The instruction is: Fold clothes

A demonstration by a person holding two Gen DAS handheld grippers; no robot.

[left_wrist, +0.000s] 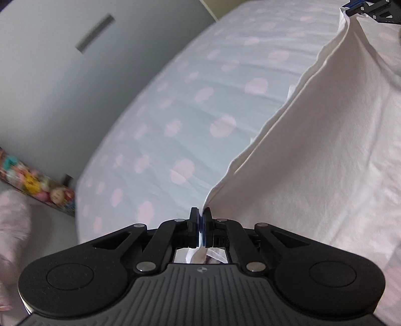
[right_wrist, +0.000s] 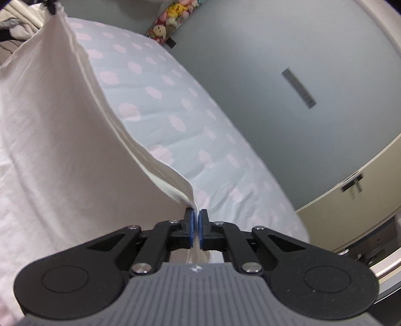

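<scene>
A white garment [left_wrist: 313,155] is held up above the bed, its doubled edge stretched between my two grippers. My left gripper [left_wrist: 201,220] is shut on one corner of that edge. My right gripper [right_wrist: 196,220] is shut on the other corner; it also shows at the top right of the left wrist view [left_wrist: 361,8]. The white garment [right_wrist: 55,140] hangs down and drapes onto the bed. The left gripper is a dark shape at the top left of the right wrist view [right_wrist: 51,5].
The bed has a pale blue sheet with pink dots [left_wrist: 190,105] [right_wrist: 175,105]. A grey cupboard door with a handle [left_wrist: 95,32] [right_wrist: 298,87] stands beyond it. A strip of colourful toy prints [left_wrist: 37,183] lies by the floor. Other clothes [right_wrist: 17,22] lie far left.
</scene>
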